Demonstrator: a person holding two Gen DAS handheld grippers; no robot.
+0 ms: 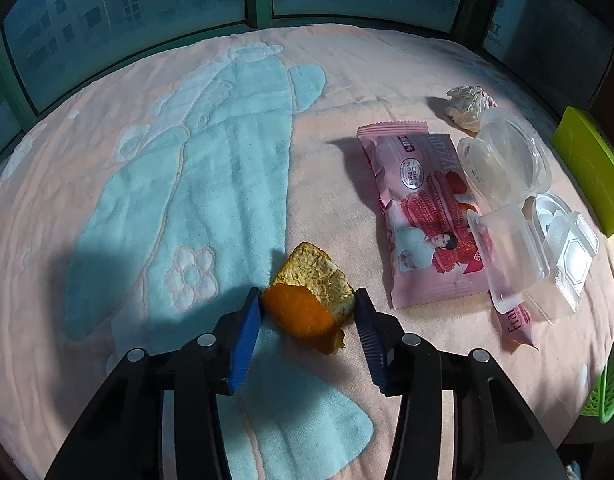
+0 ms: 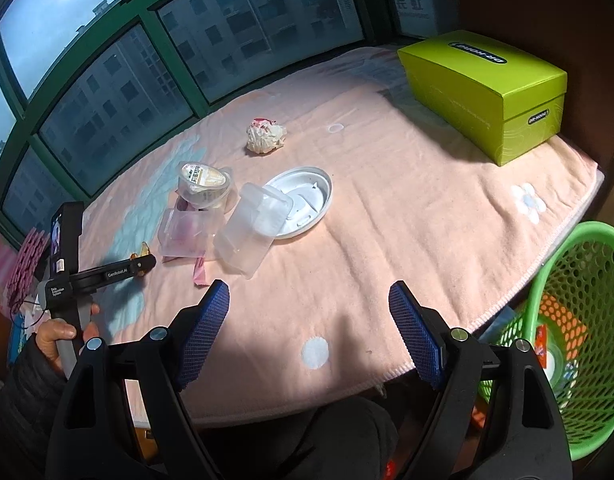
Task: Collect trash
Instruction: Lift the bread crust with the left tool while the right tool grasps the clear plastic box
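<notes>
A piece of orange peel (image 1: 313, 298) lies on the pink blanket, between the blue pads of my left gripper (image 1: 309, 298), which is open around it; the left pad touches it or nearly so. To its right lie a pink snack wrapper (image 1: 421, 216), clear plastic boxes (image 1: 515, 256), a round clear cup (image 1: 503, 156) and a crumpled wad (image 1: 469, 106). My right gripper (image 2: 309, 296) is open and empty above the table's near edge. The right wrist view shows the boxes (image 2: 247, 236), the cup (image 2: 205, 186), a white lid (image 2: 307, 196), the wad (image 2: 265, 136) and the left gripper (image 2: 141, 262).
A green mesh basket (image 2: 579, 320) with some trash in it stands beside the table at the right, below the edge. A lime-green box (image 2: 487, 88) sits at the far right corner. Windows run along the far side.
</notes>
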